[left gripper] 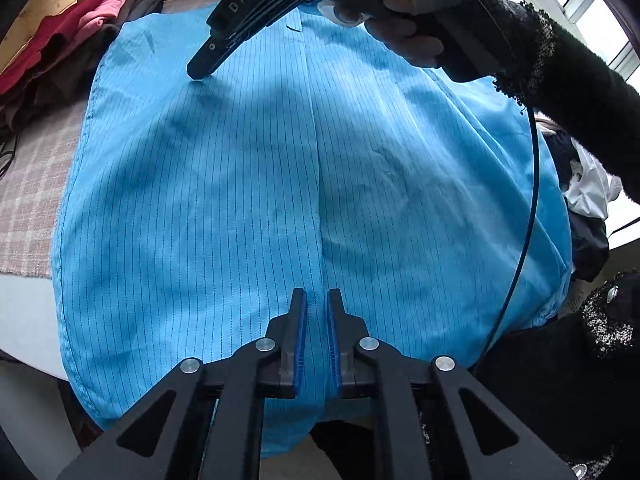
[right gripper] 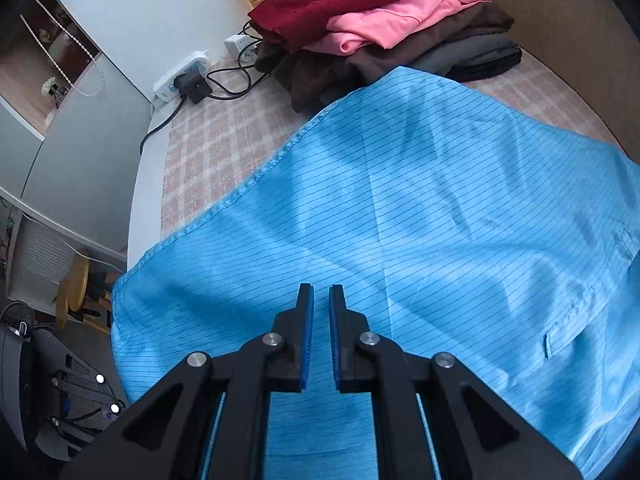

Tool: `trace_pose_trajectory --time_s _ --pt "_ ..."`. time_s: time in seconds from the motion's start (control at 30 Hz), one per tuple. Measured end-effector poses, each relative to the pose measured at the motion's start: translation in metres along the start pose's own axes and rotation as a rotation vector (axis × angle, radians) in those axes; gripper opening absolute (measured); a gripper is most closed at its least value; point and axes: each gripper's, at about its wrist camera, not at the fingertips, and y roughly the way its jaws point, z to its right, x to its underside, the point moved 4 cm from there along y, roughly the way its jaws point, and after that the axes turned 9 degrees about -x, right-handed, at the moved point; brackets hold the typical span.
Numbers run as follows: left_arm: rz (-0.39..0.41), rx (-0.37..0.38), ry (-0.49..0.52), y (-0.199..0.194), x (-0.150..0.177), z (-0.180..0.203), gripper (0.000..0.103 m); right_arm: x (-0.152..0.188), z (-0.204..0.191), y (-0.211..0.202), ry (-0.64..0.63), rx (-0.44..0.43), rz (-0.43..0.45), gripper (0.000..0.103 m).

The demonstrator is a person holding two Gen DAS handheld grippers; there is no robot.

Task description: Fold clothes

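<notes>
1. Covering most of the tabletop [right gripper: 148, 184] is a bright blue pinstriped garment [left gripper: 240, 200], spread flat with a centre seam running up its middle; its near hem hangs over the tabletop's front edge.
2. Lying under the garment is a pink-and-white checked cloth [right gripper: 208, 148], showing bare along the left side.
3. Stacked at the far left corner is a pile of folded clothes [right gripper: 384, 28]: a dark red one on top, then pink, brown and grey-black ones, with the blue garment's far corner reaching up to the pile.
4. Heaped at the right edge, beside the garment, are dark and white clothes [left gripper: 588, 192].
5. Resting by the wall are white power strips [right gripper: 184, 74] with black plugs and cables trailing over the checked cloth.
6. The left hand-held gripper [left gripper: 317, 300] sits low over the near hem at the seam, its blue-padded fingers nearly together with a fold of the blue fabric between them.
7. The right hand-held gripper [left gripper: 196, 74] presses its tip onto the far left part of the garment; its fingers stand narrowly apart and grasp nothing.
</notes>
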Motion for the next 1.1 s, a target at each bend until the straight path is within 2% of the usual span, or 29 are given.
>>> trace_pose_trajectory --time_s 0.07,0.1,0.13,0.17,0.2,0.23,0.27,0.3,0.4,0.47,0.53,0.6,0.67,0.73,0.83,0.9,0.93,1.0,1.03,1.1 --pt "-0.01 0.005 -0.003 -0.003 -0.001 0.001 0.022 0.005 -0.001 0.018 -0.034 0.047 -0.061 0.008" --pt "-0.001 0.013 -0.009 -0.009 0.001 0.0 0.022 0.006 -0.004 0.016 -0.051 0.062 -0.039 0.008" --pt "0.007 0.019 -0.014 -0.015 0.003 -0.001 0.025 0.006 -0.006 0.015 -0.047 0.04 -0.036 0.008" --pt "0.031 -0.005 -0.02 -0.019 0.0 -0.005 0.032 0.006 -0.008 0.014 -0.042 0.019 -0.033 0.008" --pt "0.055 -0.03 -0.025 -0.023 -0.002 -0.008 0.047 0.005 -0.011 0.013 -0.04 0.003 -0.029 0.008" --pt "0.079 -0.053 -0.031 -0.027 -0.005 -0.012 0.054 0.003 -0.013 0.013 -0.05 0.011 -0.021 0.008" --pt "0.081 -0.021 -0.047 -0.028 -0.005 -0.014 0.058 0.0 -0.014 0.014 -0.056 0.021 -0.019 0.008" --pt "0.072 -0.002 -0.052 -0.024 -0.007 -0.01 0.059 -0.003 -0.014 0.015 -0.06 0.029 -0.017 0.008" --pt "0.059 -0.102 0.03 -0.008 -0.009 0.006 0.059 -0.008 -0.009 0.019 -0.039 0.022 -0.014 0.008" --pt "0.034 -0.133 0.052 0.007 -0.012 0.011 0.059 -0.01 -0.007 0.019 -0.032 0.026 -0.01 0.008" --pt "0.029 -0.131 0.041 0.012 -0.012 0.005 0.055 -0.012 -0.007 0.018 -0.024 0.028 0.003 0.008" --pt "0.048 -0.128 0.036 0.012 -0.014 0.0 0.018 -0.017 -0.006 0.016 -0.011 0.028 0.02 0.008" --pt "0.035 -0.083 -0.011 0.011 -0.016 -0.008 0.001 -0.022 -0.004 0.016 0.003 0.033 0.032 0.008" --pt "0.045 -0.06 -0.006 0.003 -0.014 -0.006 0.001 -0.026 0.0 0.018 0.021 0.043 0.044 0.008" --pt "0.051 -0.039 0.016 0.001 -0.009 0.004 0.002 -0.022 0.008 0.019 0.046 0.016 0.053 0.009" --pt "0.013 -0.059 0.032 0.013 -0.006 0.007 0.015 -0.013 0.008 0.023 0.01 0.029 0.042 0.009" --pt "0.024 -0.054 0.013 0.009 -0.006 0.006 0.016 -0.008 0.006 0.024 -0.024 0.048 0.038 0.009" --pt "0.051 -0.029 -0.035 -0.002 -0.007 0.002 0.036 -0.003 0.003 0.027 -0.083 0.096 0.017 0.012" --pt "0.068 -0.011 -0.062 -0.011 -0.006 0.0 0.038 -0.001 0.001 0.03 -0.106 0.122 0.001 0.012" --pt "0.12 -0.044 -0.115 -0.031 0.004 -0.016 0.046 -0.003 0.001 0.032 -0.104 0.158 -0.043 0.012"
